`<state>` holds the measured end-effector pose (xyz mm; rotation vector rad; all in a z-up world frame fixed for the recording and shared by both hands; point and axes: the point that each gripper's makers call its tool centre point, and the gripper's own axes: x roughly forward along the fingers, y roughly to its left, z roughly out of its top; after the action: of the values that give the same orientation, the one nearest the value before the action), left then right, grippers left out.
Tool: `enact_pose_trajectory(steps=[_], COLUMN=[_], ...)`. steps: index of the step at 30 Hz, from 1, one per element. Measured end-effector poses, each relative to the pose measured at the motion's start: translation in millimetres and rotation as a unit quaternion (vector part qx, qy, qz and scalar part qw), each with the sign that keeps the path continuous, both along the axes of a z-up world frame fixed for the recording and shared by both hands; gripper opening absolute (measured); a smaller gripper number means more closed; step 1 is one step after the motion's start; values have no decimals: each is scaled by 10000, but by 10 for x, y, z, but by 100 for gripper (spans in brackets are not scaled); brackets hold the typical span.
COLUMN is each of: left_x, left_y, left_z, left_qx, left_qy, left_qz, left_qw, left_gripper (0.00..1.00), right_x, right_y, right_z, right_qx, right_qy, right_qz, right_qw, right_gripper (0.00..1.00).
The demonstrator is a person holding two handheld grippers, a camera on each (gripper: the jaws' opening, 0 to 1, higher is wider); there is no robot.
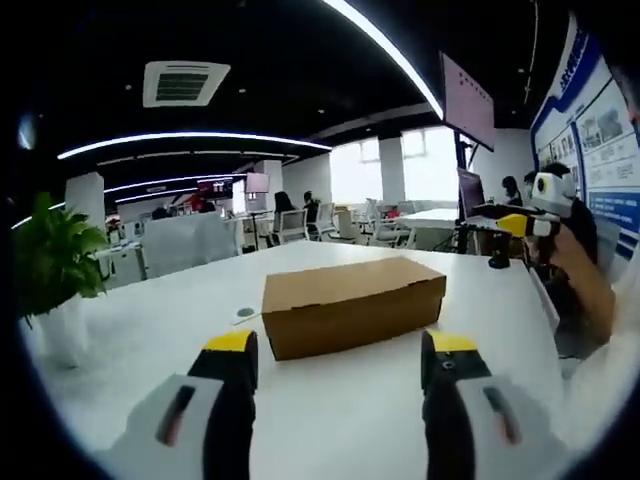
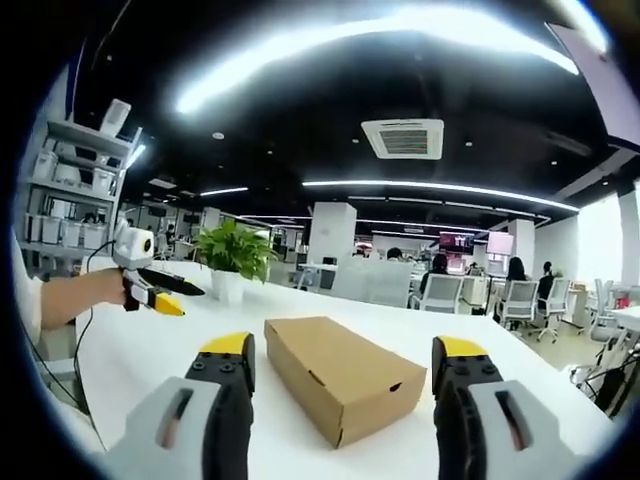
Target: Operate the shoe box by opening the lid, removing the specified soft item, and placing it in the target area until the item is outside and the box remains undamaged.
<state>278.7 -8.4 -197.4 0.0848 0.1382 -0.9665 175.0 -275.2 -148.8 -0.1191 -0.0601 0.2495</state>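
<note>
Currently the closed brown cardboard shoe box (image 1: 352, 305) (image 2: 340, 375) sits lid-down-shut on the white table (image 1: 330, 420) (image 2: 130, 350), lying between and just beyond both sets of jaws, nothing touching it. Left gripper (image 1: 343, 365) has its yellow-tipped black jaws spread wide and empty, the box framed in the gap; right gripper (image 2: 343, 368) is likewise wide apart, empty, facing the box from another side. Further out: green potted plant in a white pot (image 1: 50, 275) (image 2: 233, 255) near the table edge, office chairs (image 2: 440, 292) and a ceiling vent (image 2: 405, 137) behind.
</note>
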Motion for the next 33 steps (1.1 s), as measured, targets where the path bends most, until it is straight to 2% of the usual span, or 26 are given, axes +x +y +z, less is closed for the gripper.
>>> enact_pose_trajectory(steps=[4,5,8,11,15,21,26,28,30,31,33], left_x=[56,61,123,199,271,328,390,412,543,624,643], left_y=[-21,-31,-51,-77,-131,-178,-205,-251,-239,-220,-235], left_z=[1,0,16,72,90,27,1,-46,-89,-90,-69], left_qx=[-309,-305,-176,-223,-327,-156,-255,-284,-311,-307,-424], left_qy=[240,238,94,40,81,96,186,296,469,421,419], left_qz=[-72,-112,-142,-152,-141,-138,-214,-427,-215,-60,-113], left_qw=[9992,9992,9997,9996,9993,9997,9993,9982,9982,9986,9982], left_gripper=[73,75,79,81,91,91,90,84,89,90,88], right_x=[8,36,86,86,142,173,210,226,262,294,305], right_y=[-26,-22,-73,-125,-126,-199,-220,-201,-214,-215,-182], right_z=[-24,-22,175,305,189,99,53,19,-33,-69,3], right_qx=[-5,-152,-341,-259,-45,36,93,82,143,182,110], right_qy=[18,167,9,-170,-41,-79,-29,-39,-104,-90,-385], right_qz=[-45,3,-49,-69,8,-104,-128,-112,-159,-165,-117], right_qw=[10000,9997,9994,9995,10000,9999,9999,9999,9997,9997,9991], right_gripper=[79,82,88,91,96,99,98,99,99,98,98])
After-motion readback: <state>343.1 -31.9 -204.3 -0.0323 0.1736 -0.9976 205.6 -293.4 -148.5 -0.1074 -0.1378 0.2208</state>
